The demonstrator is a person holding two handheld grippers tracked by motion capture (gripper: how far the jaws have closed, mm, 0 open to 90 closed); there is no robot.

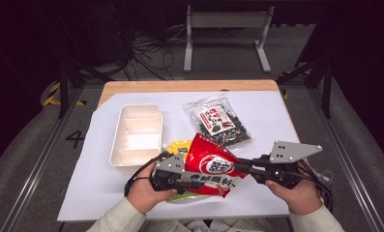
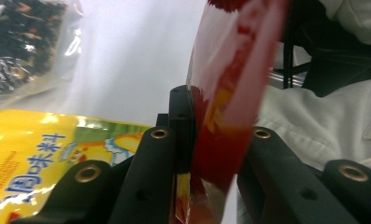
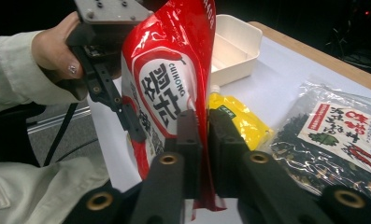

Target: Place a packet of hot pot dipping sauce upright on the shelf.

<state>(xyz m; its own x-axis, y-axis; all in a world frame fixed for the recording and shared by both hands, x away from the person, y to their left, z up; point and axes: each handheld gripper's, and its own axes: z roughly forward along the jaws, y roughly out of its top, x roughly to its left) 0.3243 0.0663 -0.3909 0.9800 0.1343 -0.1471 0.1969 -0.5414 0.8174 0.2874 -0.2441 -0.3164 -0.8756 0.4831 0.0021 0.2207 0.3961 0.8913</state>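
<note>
Both forearms enter at the bottom of the high view in pale, off-white long sleeves (image 1: 119,217), loose and creased at the cuffs. The left gripper (image 1: 180,180), at lower centre-left, is matte black with a grey three-cornered plate (image 1: 171,163) on top, dotted with small holes. A black cable (image 1: 140,174) loops out from it at its left. The right gripper (image 1: 245,167), lower right of centre, carries a larger grey plate (image 1: 293,151) of the same kind. In the gripper views, the black jaws at the bottom of the frame show round brass-coloured screws (image 3: 168,159).
</note>
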